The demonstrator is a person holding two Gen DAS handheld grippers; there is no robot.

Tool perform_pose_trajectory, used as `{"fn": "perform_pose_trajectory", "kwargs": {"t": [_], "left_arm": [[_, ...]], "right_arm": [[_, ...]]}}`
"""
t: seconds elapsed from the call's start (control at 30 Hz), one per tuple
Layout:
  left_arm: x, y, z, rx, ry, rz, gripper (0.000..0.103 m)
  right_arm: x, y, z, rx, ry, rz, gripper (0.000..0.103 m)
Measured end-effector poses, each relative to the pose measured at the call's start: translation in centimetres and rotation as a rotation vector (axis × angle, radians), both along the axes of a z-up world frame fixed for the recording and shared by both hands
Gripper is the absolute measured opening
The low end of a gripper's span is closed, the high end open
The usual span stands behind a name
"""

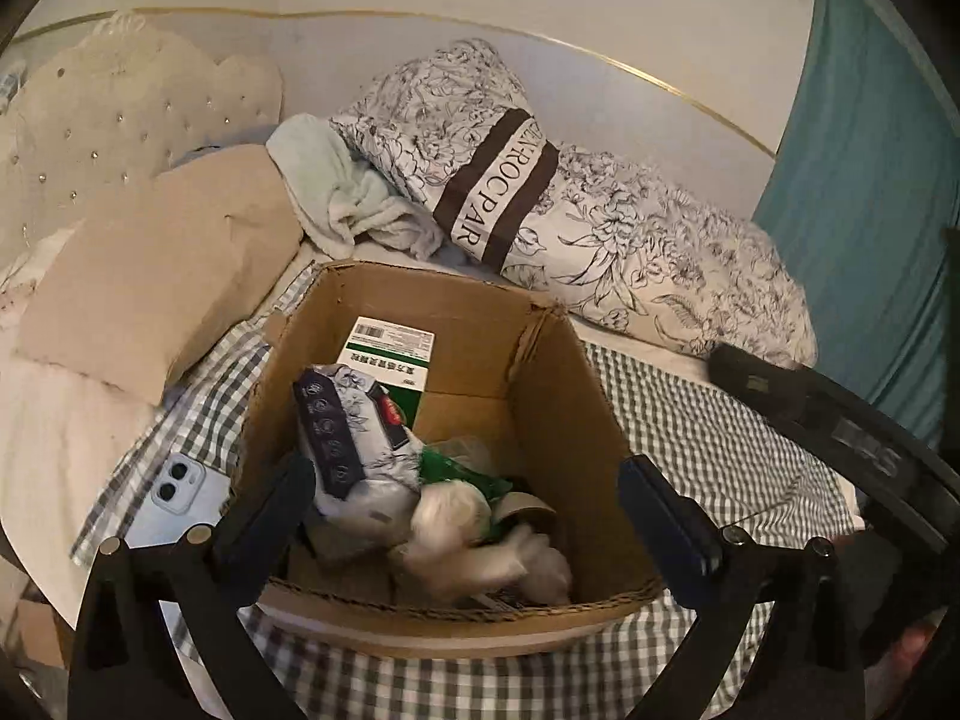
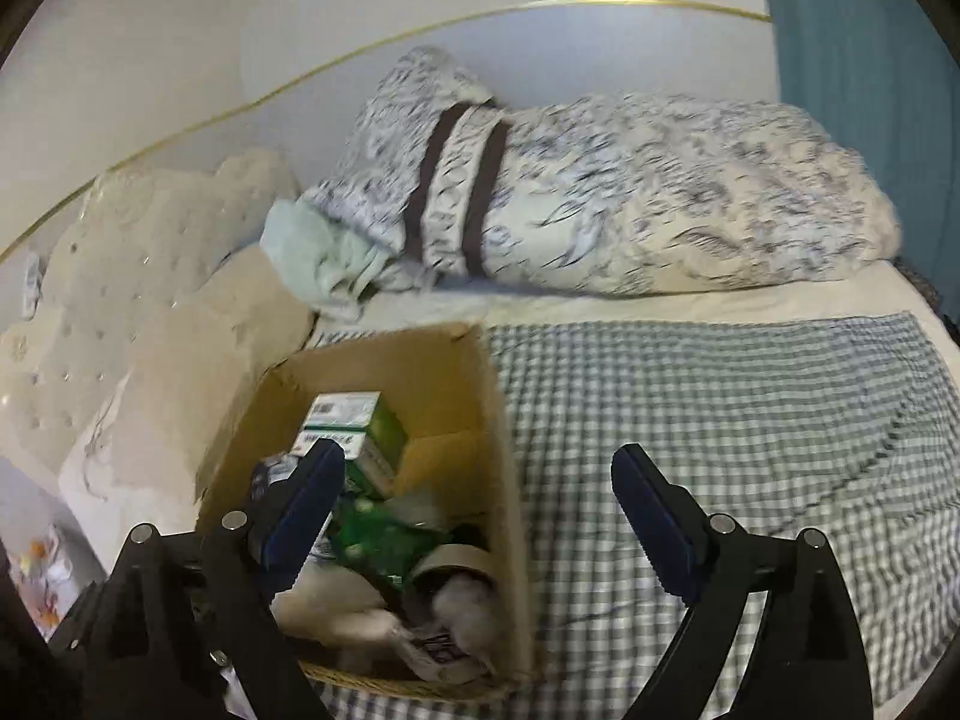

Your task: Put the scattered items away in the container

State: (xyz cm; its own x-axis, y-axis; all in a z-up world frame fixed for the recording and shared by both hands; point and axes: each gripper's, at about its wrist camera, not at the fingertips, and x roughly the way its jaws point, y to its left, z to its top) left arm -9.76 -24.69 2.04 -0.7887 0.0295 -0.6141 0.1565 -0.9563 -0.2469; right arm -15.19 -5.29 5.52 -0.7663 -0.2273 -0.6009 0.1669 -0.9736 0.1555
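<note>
An open cardboard box (image 1: 558, 372) stands on a green checked cloth (image 1: 708, 432) on a bed. Inside lie a green-and-white carton (image 1: 390, 360), a grey printed pouch (image 1: 348, 426), a green packet (image 1: 456, 468) and white plastic-wrapped items (image 1: 468, 534). A pale blue phone (image 1: 180, 498) lies on the cloth left of the box. My left gripper (image 1: 468, 510) is open and empty, its fingers spread above the box's near side. My right gripper (image 2: 480, 516) is open and empty over the box's right wall (image 2: 504, 480); that view is blurred.
A floral duvet (image 1: 600, 222) and a pale green towel (image 1: 348, 198) lie behind the box. A tan pillow (image 1: 162, 276) sits left of it, before a tufted headboard (image 1: 120, 126). A teal curtain (image 1: 864, 180) hangs at right. Checked cloth (image 2: 720, 420) spreads right of the box.
</note>
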Motion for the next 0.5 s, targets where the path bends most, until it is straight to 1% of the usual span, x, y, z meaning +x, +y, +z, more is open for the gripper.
{"fn": "perform_pose_trajectory", "kwargs": {"t": [0.1,0.13,0.2,0.3,0.4,0.5], "left_arm": [[0.6,2.2,-0.3,-0.08,0.02,-0.014,0.103],[0.8,3.0,-0.4,-0.1,0.035,-0.02,0.103],[1.2,4.5,-0.9,-0.125,0.057,-0.034,0.103],[1.1,6.4,-1.8,-0.129,0.015,-0.064,0.103],[1.4,8.0,-2.2,-0.148,0.007,-0.068,0.103],[1.7,9.0,-2.1,-0.148,-0.003,-0.067,0.103]], "right_arm": [[2.8,2.6,0.4,0.107,0.072,-0.088,0.093],[3.7,3.7,0.1,0.148,0.087,-0.121,0.093],[5.3,5.7,-0.6,0.192,0.092,-0.168,0.095],[6.6,8.6,-2.1,0.197,0.055,-0.215,0.096],[7.2,10.5,-3.3,0.193,0.017,-0.237,0.097],[7.6,11.6,-4.0,0.188,-0.01,-0.237,0.098]]}}
